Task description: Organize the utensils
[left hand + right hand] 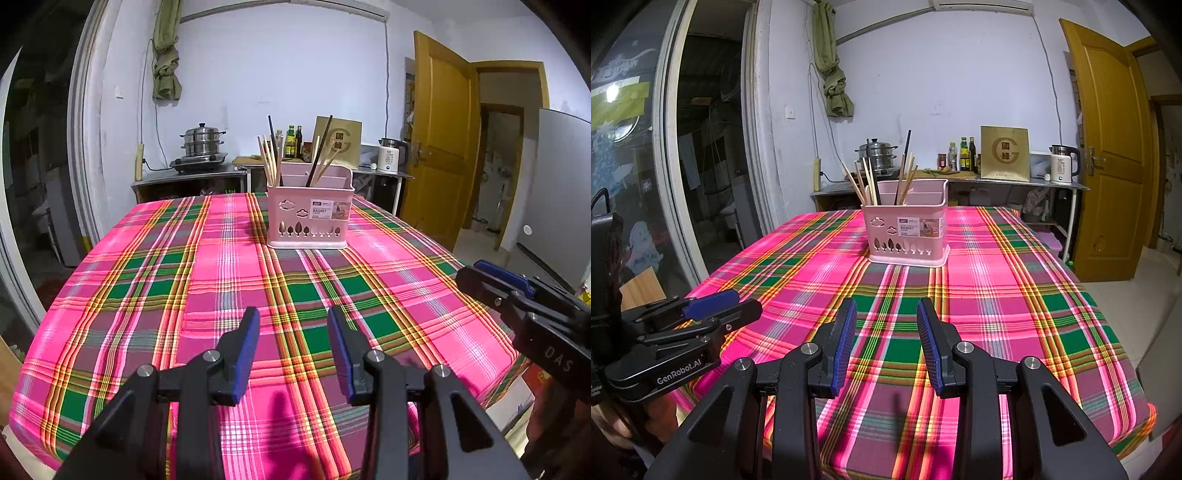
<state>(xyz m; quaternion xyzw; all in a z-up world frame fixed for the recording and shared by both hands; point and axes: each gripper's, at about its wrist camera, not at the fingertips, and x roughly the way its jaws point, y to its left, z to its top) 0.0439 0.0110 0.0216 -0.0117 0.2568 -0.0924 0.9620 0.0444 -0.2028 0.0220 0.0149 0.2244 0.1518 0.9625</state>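
A pink utensil basket (309, 218) stands on the far middle of the plaid tablecloth (221, 280); it also shows in the right wrist view (908, 232). Several wooden and dark chopsticks (271, 157) stand upright in its compartments, also seen in the right wrist view (871, 177). My left gripper (292, 321) is open and empty above the near part of the table. My right gripper (886, 314) is open and empty, also near the front edge. Each gripper shows at the side of the other's view: the right gripper (480, 275), the left gripper (735, 301).
A steel counter (192, 177) behind the table holds a steamer pot (202, 142), bottles (293, 142), a brown box (338, 142) and a kettle (391, 155). A wooden door (439, 144) stands open at the right. A glass door (635, 166) is at the left.
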